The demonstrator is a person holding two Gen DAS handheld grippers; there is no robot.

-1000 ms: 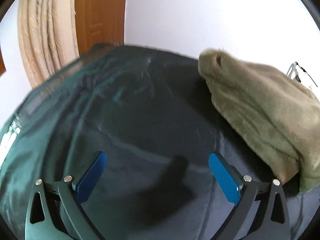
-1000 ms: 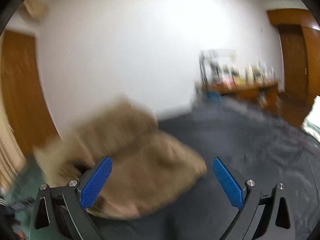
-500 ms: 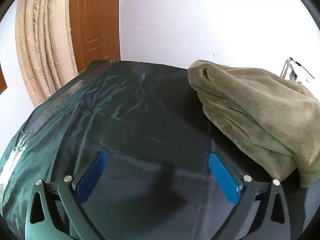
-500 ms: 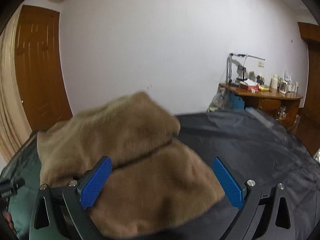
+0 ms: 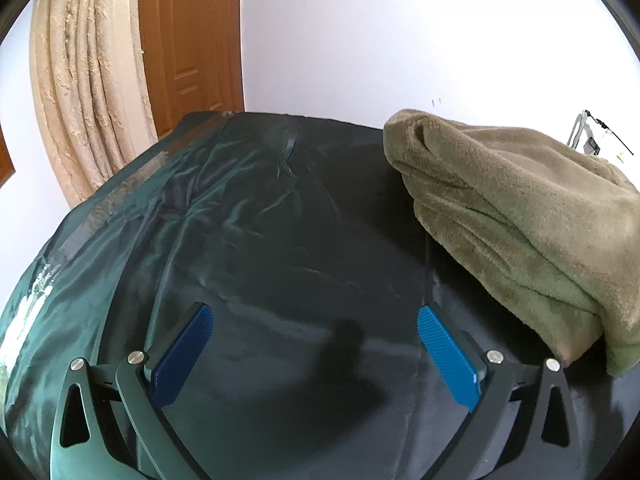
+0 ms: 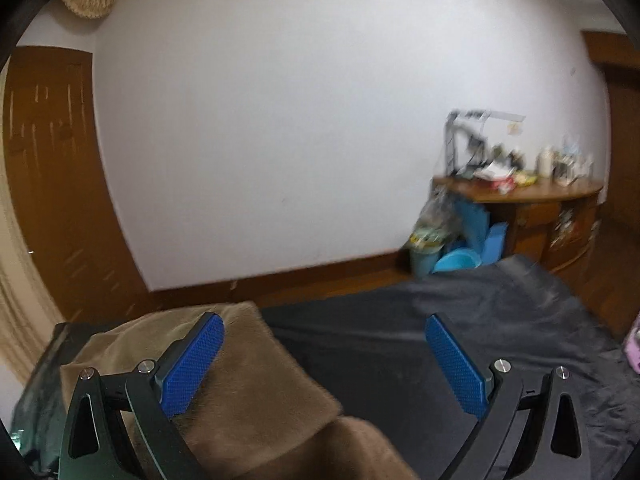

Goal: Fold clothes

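Folded blanket (image 5: 520, 216) lying on the bed (image 5: 280, 240), off to the right of the left gripper (image 5: 312, 352). Curtain (image 5: 84, 92) and door (image 5: 192, 40) behind the bed's far left corner. Over in the right wrist view: desk (image 6: 520, 200) against the wall past the bed, buckets (image 6: 444, 256) on the floor left of it.

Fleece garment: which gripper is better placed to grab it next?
Probably right. The open right gripper hangs over the fleece; the open left gripper faces bare dark sheet, fleece off to its side.

Fleece garment (image 5: 520, 208) cut off at right, desk clutter (image 6: 520, 168) blurred
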